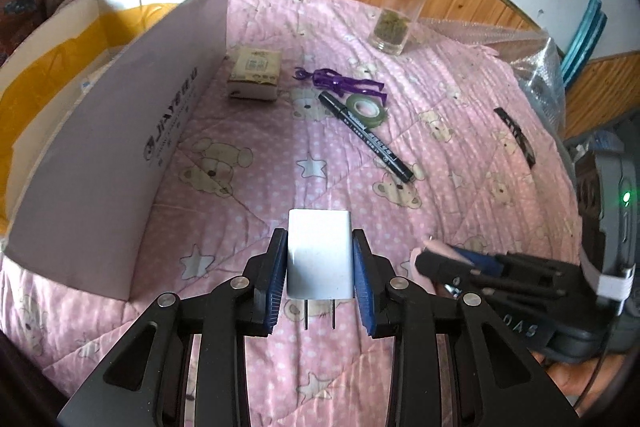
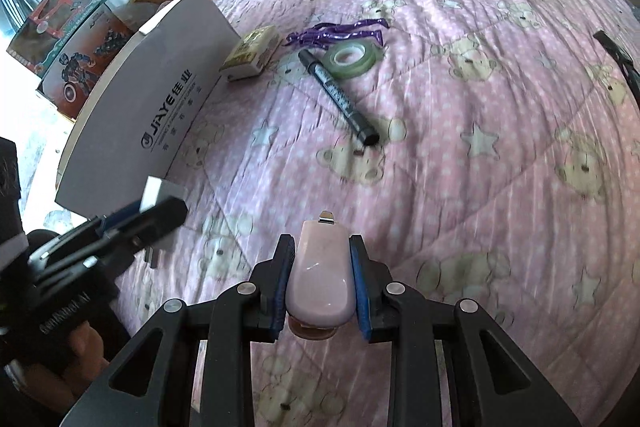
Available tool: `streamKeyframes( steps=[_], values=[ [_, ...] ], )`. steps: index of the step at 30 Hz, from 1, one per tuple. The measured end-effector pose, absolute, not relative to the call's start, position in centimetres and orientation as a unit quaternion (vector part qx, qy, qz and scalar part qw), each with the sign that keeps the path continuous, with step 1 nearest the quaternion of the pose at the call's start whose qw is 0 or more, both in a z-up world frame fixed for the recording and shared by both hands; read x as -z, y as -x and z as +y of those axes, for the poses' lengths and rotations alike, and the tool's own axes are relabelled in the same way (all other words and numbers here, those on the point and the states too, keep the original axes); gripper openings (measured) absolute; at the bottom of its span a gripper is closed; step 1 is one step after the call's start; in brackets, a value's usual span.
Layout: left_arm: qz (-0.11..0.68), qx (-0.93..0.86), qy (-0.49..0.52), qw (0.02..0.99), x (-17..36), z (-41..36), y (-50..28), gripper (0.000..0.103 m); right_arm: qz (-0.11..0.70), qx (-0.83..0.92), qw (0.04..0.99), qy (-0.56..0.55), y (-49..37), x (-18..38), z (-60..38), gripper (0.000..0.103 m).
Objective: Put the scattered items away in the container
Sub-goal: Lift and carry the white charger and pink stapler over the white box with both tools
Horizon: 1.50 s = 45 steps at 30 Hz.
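Pink quilt [image 1: 248, 187] bears marker [image 1: 366, 137], tape [image 1: 366, 106]; left hand-held gripper [image 1: 320, 269] clamps charger [image 1: 319, 259], right [image 2: 322, 281] sealer [image 2: 320, 277].

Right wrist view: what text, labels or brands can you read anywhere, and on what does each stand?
"JiAYE", with Chinese characters beside it: side of the white cardboard box.
Smaller lines under that logo: too small to read.
White print along the black marker pen: blurred.
Small cardboard packet: label unreadable.
Colourful toy boxes behind: lettering too blurred.
Left gripper body: white lettering, not legible.
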<state>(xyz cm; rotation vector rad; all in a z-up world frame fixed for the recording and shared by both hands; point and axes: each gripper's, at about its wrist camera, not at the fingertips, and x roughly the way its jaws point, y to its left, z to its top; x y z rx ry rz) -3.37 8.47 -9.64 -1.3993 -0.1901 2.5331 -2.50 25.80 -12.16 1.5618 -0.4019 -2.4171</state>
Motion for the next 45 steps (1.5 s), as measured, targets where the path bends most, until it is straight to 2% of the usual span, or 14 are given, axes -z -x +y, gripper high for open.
streamKeyframes(
  steps=[15,45],
  values=[
    [-0.095,-0.883,0.443,0.122,6.0,4.9,1.2,0.032,-0.112,0.841,0.136,-0.511,0.3,8.4,20.4,0.029],
    [-0.202,-0.9,0.38,0.071,1.0,-7.7,1.6,0.032,-0.046,0.865,0.182,-0.466,3.2,0.8,9.4,0.029]
  ],
)
